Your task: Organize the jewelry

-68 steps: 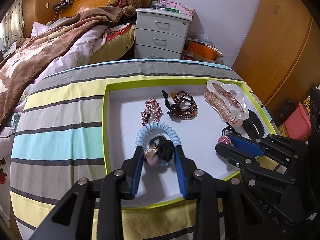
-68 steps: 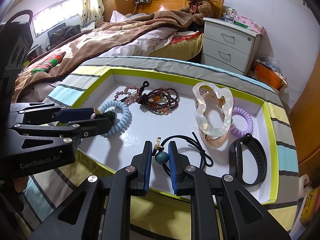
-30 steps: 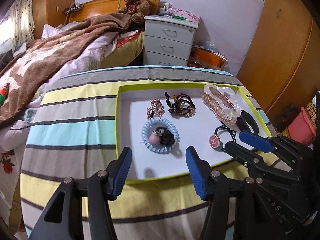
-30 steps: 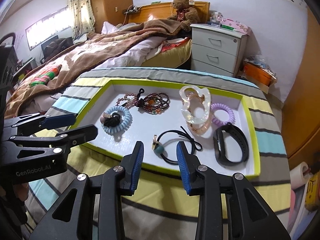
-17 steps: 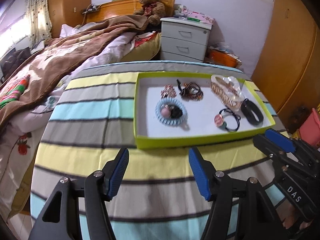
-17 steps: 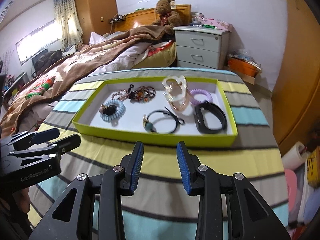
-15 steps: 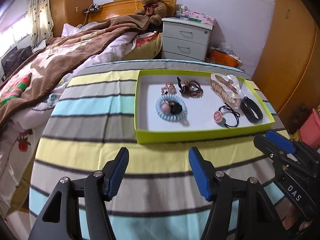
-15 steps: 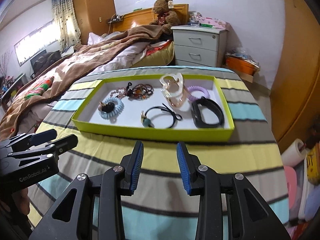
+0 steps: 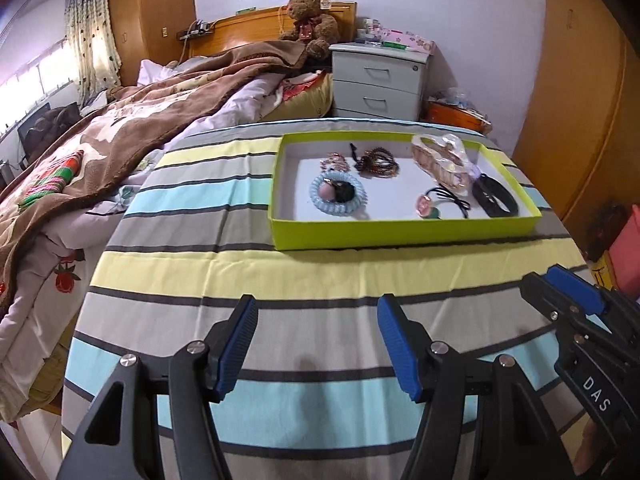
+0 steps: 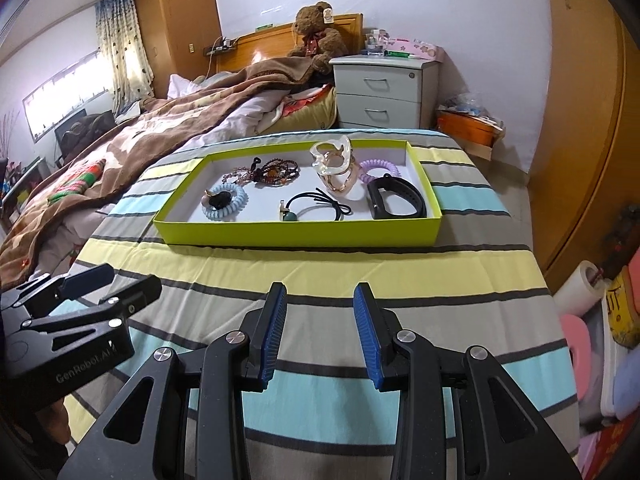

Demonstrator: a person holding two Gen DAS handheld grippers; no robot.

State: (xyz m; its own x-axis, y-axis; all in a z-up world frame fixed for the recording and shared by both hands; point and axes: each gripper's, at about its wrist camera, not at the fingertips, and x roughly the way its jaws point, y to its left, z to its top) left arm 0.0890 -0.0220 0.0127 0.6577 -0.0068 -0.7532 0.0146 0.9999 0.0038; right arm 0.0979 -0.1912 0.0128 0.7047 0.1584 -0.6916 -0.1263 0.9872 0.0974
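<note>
Grippers apart over striped cloth, jewelry in tray

Left wrist view: left gripper [image 9: 317,338] spread wide, holding nothing, above striped cloth [image 9: 240,268], well short of green tray [image 9: 400,233]. Inside tray: blue coil tie [image 9: 338,193] at left with pink bead and black scrunchie in its ring; bead bracelets [image 9: 376,162] behind; clear claw clip [image 9: 442,160] toward right; black elastic [image 9: 444,200] with round charm in front of clip; black band [image 9: 496,198] at far right. Right gripper [image 9: 560,290] at right edge, jaws parted.

Right wrist view: right gripper [image 10: 319,326] also spread, empty, over cloth [image 10: 360,268], short of tray [image 10: 300,236]. Same pieces inside, plus purple coil tie [image 10: 378,169] just behind clip [image 10: 334,164] and band [image 10: 394,198]. Left gripper [image 10: 108,286] at lower left, jaws apart. Beyond: bed [image 10: 140,132], teddy bear [image 10: 316,36], nightstand [image 10: 384,88].
</note>
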